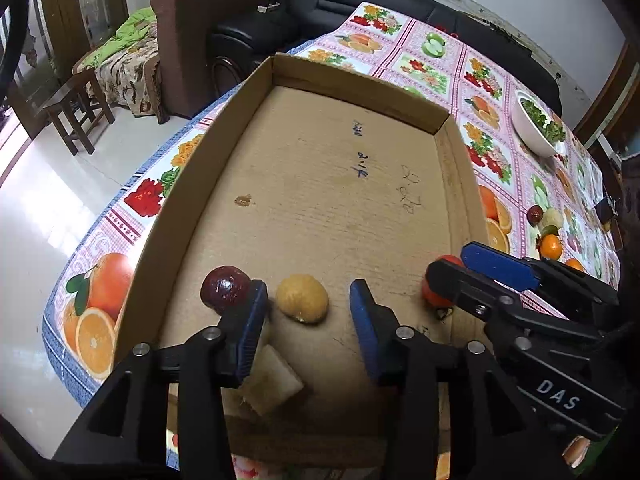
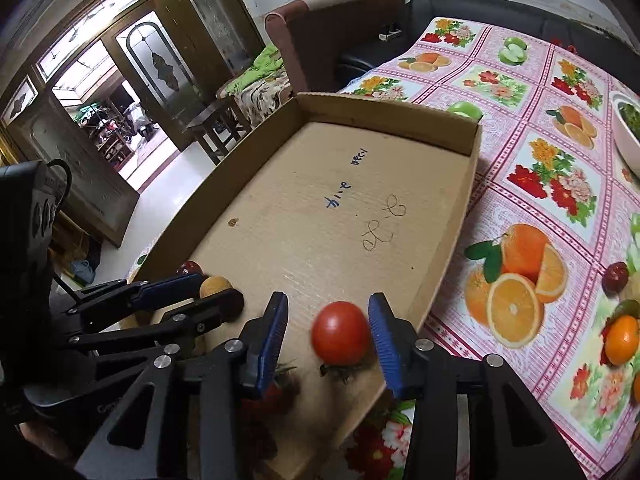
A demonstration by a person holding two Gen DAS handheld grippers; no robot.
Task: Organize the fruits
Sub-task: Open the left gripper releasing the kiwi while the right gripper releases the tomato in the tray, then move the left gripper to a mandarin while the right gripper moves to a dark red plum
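A shallow cardboard box (image 1: 224, 152) (image 2: 460, 208) lies on the table. In the left wrist view my left gripper (image 1: 308, 304) is open over the box's near end, with a yellow fruit (image 1: 302, 298) on the floor between its fingers and a dark red plum (image 1: 225, 289) just outside the left finger. A pale fruit piece (image 1: 274, 376) lies below. In the right wrist view my right gripper (image 2: 328, 320) is open around a red tomato (image 2: 341, 333) resting in the box; the tomato touches neither pad clearly. A strawberry (image 2: 276, 392) lies under the left finger.
More fruit lies on the fruit-print tablecloth to the right: an orange (image 2: 622, 340) (image 1: 551, 246), a dark plum (image 2: 615, 278) (image 1: 534, 213). A white bowl of greens (image 1: 536, 124) stands at the far right. Sofa and armchair stand beyond the table.
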